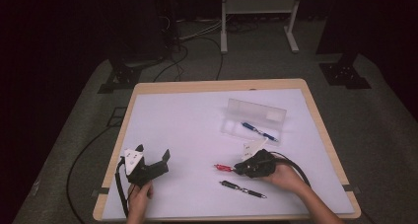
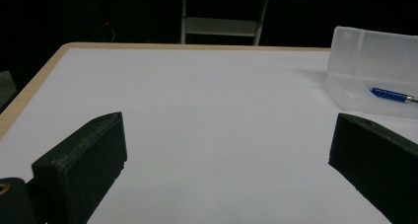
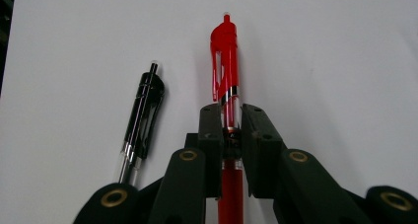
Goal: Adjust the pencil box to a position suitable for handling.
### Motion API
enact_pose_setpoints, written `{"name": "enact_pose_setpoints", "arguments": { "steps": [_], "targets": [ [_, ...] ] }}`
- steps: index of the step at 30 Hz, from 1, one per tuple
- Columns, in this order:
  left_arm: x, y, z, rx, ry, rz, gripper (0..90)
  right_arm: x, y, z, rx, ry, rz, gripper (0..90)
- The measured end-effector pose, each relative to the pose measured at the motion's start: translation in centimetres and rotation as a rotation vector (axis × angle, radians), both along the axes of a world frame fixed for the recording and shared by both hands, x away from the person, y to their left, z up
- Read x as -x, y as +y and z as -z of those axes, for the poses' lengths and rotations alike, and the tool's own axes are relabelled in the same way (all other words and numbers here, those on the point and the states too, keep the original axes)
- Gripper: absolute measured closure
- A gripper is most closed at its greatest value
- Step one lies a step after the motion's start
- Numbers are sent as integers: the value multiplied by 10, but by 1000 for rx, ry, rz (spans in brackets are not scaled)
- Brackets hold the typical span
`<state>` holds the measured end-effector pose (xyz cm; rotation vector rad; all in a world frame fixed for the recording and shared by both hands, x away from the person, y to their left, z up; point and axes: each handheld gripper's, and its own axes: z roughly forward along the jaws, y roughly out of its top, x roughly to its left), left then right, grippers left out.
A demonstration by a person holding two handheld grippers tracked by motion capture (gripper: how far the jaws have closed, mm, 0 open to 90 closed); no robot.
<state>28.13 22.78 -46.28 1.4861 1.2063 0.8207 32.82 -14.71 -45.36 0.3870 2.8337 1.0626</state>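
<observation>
3 pens lie in the scene, each slim and cylindrical with a glossy plastic barrel. The red pen (image 3: pixel 225 61) is clamped between the blocky matte black jaws of the right gripper (image 3: pixel 230 116), which have closed tight on its clear middle section; its red clip end juts out past the jaw tips, low over the smooth white table (image 1: pixel 187 120) surface. In the high view the right gripper (image 1: pixel 236 168) sits at the near right of the table, the red pen (image 1: pixel 223 168) pointing left from it. Just beside it, toward the person, lies the black pen (image 1: pixel 242 189), shiny with a clear, silver-tipped front end. The blue pen (image 1: pixel 259 131) rests inside a frosted, translucent rectangular plastic case (image 1: pixel 256 111) with its lid raised. The left gripper (image 2: pixel 226 150) rests at the near left, its 2 wedge-shaped jaws spread wide with nothing between them.
</observation>
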Motion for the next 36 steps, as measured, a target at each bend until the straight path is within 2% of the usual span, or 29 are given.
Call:
{"name": "enact_pose_setpoints", "arguments": {
  "steps": [8, 15, 25, 36],
  "targets": [
    [0, 0, 0, -1, 0, -1, 4, -8, -18, -15, -46, -13, 50, 787],
    [0, 0, 0, -2, -1, -2, 4, -19, -31, -29, -60, -31, 91, 787],
    [0, 0, 0, 1, 0, -4, 4, -41, -45, -46, -60, -47, 146, 787],
    [0, 0, 0, 3, -1, -2, 4, -61, -52, -52, -54, -42, 196, 787]
  ]
}}
